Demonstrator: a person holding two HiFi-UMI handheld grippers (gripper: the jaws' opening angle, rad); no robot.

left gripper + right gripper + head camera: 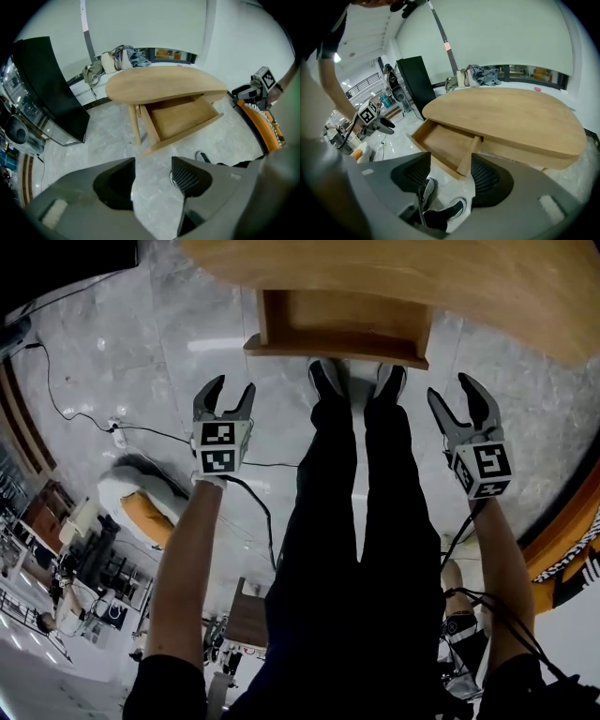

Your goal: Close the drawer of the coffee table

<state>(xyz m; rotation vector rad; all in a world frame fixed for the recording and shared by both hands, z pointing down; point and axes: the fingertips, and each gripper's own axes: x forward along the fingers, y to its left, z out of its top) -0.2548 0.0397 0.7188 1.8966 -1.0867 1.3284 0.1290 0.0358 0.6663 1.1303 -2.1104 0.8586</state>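
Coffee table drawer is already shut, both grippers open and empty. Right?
Not quite. The drawer is not shut: it stands pulled out from under the coffee table top, as the left gripper view shows. The rest holds: the left gripper and the right gripper are both open and empty.
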